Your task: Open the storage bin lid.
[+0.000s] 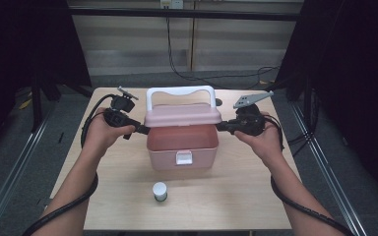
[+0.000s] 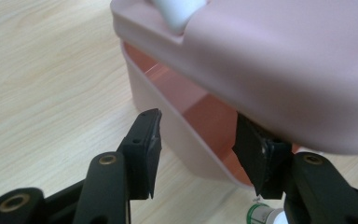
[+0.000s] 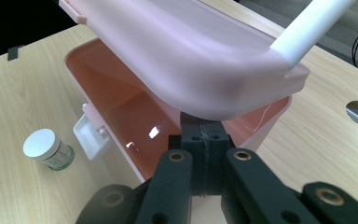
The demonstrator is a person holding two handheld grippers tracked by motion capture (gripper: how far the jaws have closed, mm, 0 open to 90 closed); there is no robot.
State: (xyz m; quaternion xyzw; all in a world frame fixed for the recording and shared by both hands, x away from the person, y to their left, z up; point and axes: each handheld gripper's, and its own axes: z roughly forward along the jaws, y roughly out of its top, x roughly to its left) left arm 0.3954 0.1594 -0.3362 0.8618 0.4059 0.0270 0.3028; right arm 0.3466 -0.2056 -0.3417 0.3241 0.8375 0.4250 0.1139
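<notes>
On a pale wooden table (image 1: 236,196), a pink storage box (image 1: 182,147) sits centred, its lid (image 1: 182,115) propped half-raised from both ends; a small white-capped jar (image 1: 160,191) waits in front. The left gripper (image 2: 198,149) stands half open under the lid's edge. The right gripper (image 3: 204,133), jaws pressed together, wedges beneath the lid's other end to hold it up.

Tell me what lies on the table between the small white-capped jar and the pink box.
Nothing: in the high view, bare wood separates the jar from the pink box, whose white latch faces it; the right gripper view agrees.
</notes>
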